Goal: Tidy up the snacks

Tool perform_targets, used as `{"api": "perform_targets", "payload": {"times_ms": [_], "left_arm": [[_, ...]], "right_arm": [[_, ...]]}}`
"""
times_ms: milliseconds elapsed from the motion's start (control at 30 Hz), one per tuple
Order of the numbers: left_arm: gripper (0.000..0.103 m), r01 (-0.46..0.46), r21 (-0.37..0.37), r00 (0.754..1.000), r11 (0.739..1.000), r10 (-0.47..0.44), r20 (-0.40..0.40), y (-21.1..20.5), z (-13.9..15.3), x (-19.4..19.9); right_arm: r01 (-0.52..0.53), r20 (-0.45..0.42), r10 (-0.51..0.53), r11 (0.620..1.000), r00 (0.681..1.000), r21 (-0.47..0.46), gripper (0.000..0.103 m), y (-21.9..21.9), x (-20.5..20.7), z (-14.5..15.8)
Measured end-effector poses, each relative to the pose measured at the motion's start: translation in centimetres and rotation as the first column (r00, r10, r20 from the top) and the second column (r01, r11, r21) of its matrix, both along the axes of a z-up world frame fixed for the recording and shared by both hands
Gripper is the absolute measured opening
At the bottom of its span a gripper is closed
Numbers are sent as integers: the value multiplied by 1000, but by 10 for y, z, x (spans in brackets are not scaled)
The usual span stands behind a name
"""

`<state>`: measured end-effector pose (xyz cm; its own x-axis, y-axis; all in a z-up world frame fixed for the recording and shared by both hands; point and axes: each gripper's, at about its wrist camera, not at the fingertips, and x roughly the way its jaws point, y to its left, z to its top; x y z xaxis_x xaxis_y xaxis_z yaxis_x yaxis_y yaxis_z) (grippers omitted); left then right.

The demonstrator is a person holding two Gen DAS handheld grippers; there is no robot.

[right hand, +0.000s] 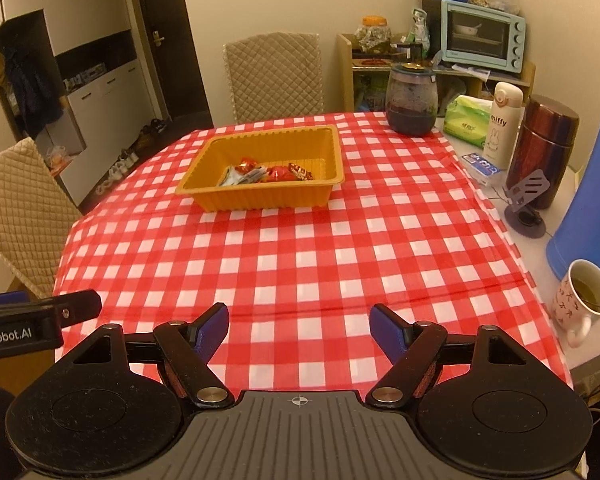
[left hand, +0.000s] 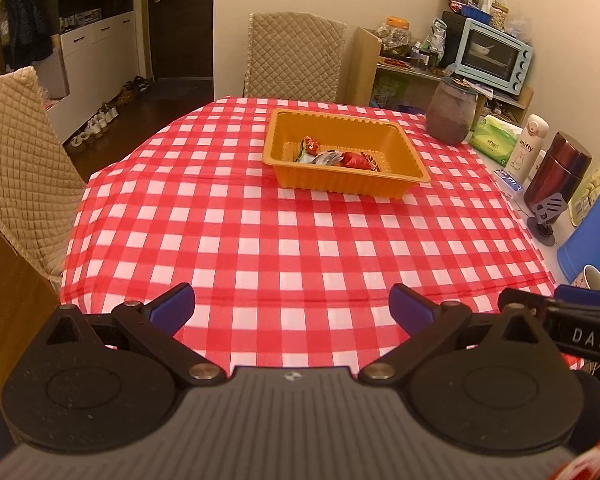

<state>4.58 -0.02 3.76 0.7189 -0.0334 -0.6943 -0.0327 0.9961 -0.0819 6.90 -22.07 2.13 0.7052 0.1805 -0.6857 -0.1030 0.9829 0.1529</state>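
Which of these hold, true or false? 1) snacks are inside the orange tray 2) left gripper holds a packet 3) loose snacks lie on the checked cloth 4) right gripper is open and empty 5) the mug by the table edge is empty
1) True: the snack packets lie in the orange tray.
2) False: the left gripper is open with nothing between its fingers.
3) False: the checked cloth shows no loose snacks.
4) True: the right gripper is open and empty.
5) False: the mug holds a yellowish drink.
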Motion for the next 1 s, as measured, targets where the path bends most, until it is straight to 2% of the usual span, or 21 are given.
{"api": "perform_targets", "payload": {"times_ms": [367,1000], "left_arm": [[103,20,7,1000,1000,-20,3,-5,1,-10],[103,43,21,999,999,-43,2,-8,-3,-9]], "right_arm": [[-17,-1,17,1000,1000,-13,77,7,-15,-6],[-6,6,6,1000,1000,-11,77,4,-12,-5]]}}
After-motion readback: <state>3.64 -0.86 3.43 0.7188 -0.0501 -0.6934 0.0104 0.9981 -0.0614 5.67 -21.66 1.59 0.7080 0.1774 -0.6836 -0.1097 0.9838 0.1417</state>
